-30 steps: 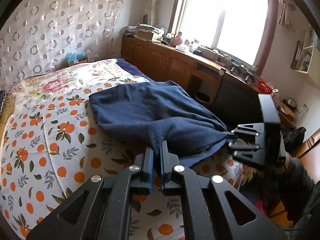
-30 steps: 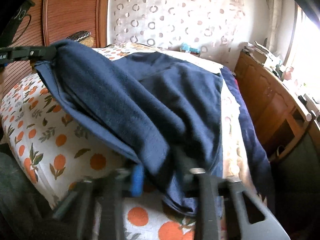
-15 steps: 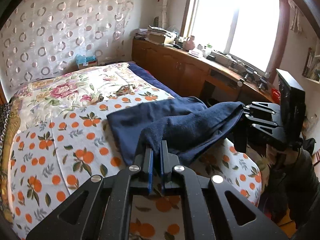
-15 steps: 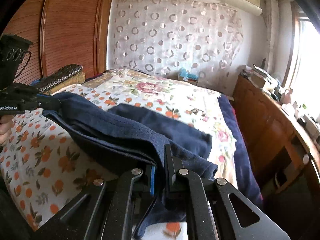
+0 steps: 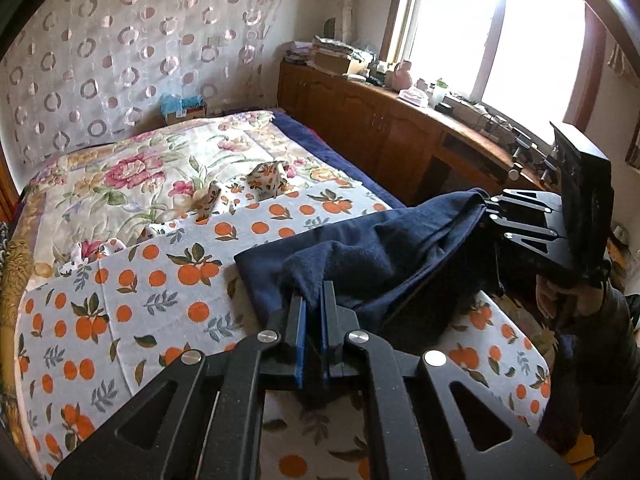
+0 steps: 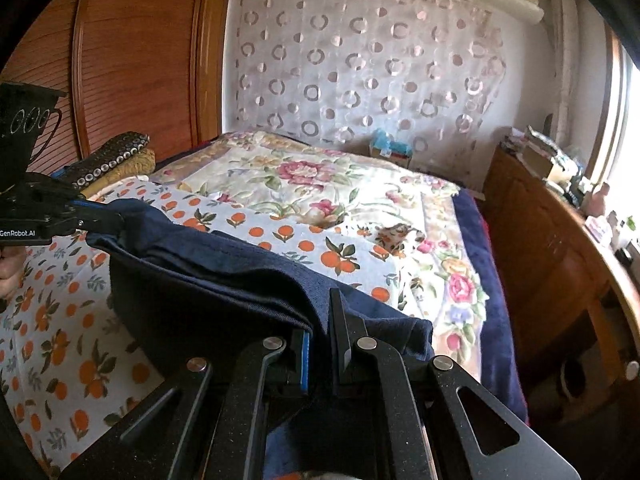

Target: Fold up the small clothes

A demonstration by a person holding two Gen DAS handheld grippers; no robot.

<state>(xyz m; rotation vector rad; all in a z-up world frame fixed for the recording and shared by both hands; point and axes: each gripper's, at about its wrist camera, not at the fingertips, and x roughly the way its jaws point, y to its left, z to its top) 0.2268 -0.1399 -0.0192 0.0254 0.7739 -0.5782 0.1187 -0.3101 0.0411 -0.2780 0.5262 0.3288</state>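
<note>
Left wrist view: the left hand-held gripper (image 5: 313, 307) pinches one end of a navy garment (image 5: 372, 256), which stretches above the orange-print bedspread (image 5: 132, 288) to the right hand-held gripper (image 5: 490, 216), clamped on its far end.

Right wrist view: the right hand-held gripper (image 6: 320, 320) grips the navy garment (image 6: 224, 280); the left hand-held gripper (image 6: 86, 216) appears closed on the opposite corner, though it is partly hidden.

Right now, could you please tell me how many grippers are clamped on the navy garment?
2. The left gripper pinches one end of the garment above the bed; the right gripper pinches the opposite end. No others show.
</note>
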